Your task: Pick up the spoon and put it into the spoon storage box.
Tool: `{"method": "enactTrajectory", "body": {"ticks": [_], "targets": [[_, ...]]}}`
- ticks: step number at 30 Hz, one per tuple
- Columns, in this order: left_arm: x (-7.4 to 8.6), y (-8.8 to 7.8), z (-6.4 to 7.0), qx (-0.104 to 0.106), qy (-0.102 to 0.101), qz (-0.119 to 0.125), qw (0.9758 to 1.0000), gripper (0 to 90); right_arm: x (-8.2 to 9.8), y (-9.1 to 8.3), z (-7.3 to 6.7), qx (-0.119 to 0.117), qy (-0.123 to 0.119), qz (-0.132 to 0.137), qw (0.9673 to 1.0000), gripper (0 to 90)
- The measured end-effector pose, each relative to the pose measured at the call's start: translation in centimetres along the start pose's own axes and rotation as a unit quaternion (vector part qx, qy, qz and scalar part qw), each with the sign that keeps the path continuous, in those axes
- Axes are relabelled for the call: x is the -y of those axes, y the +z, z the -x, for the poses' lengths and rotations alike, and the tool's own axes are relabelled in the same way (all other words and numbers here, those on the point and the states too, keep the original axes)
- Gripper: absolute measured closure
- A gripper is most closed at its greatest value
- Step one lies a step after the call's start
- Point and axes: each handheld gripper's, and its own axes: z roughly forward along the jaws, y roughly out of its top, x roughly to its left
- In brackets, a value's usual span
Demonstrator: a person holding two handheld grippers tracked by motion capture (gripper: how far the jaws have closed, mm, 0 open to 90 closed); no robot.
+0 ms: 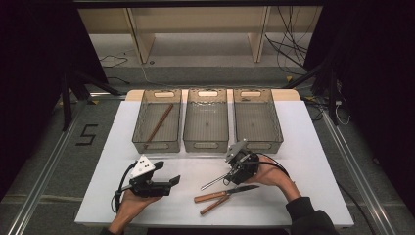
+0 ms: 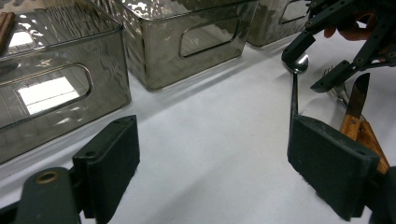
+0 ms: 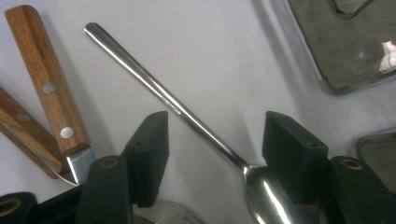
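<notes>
Spoon (image 3: 187,122): polished metal, mirror-bright bowl, smooth slim handle.
Knife (image 3: 51,93): grained brown wood handle with two metal rivets, satin sheen; steel blade, glossy.
Second wood handle (image 3: 25,133) beside it: same grained brown wood, one rivet.
Fork (image 2: 337,86): shiny metal tines.
Bins (image 2: 187,42): smoky translucent plastic, rippled glossy walls.
Table (image 1: 303,147): white, matt, smooth.
Right gripper (image 3: 212,154): matt black plastic jaws, brass-coloured pivot pins.
Left gripper (image 2: 224,163): same matt black plastic, flat dull pads.
</notes>
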Motion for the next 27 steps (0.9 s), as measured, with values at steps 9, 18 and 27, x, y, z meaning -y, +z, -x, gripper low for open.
{"method": "enactTrajectory", "body": {"ticks": [9,18,27], "targets": [[0.0,0.0,0.0,0.000,0.002,-0.001,1.0000,16.9,0.2,0.8,1.0,-0.022,0.003,-0.012,0.9997,51.0],[0.0,0.0,0.0,-0.001,0.002,-0.001,1.0000,17.0,0.3,0.6,0.7,-0.030,-0.004,-0.015,0.9994,63.9],[0.0,0.0,0.0,-0.002,0.005,-0.005,1.0000,17.0,0.2,0.5,0.0,-0.028,-0.040,-0.019,0.9986,74.2]]}}
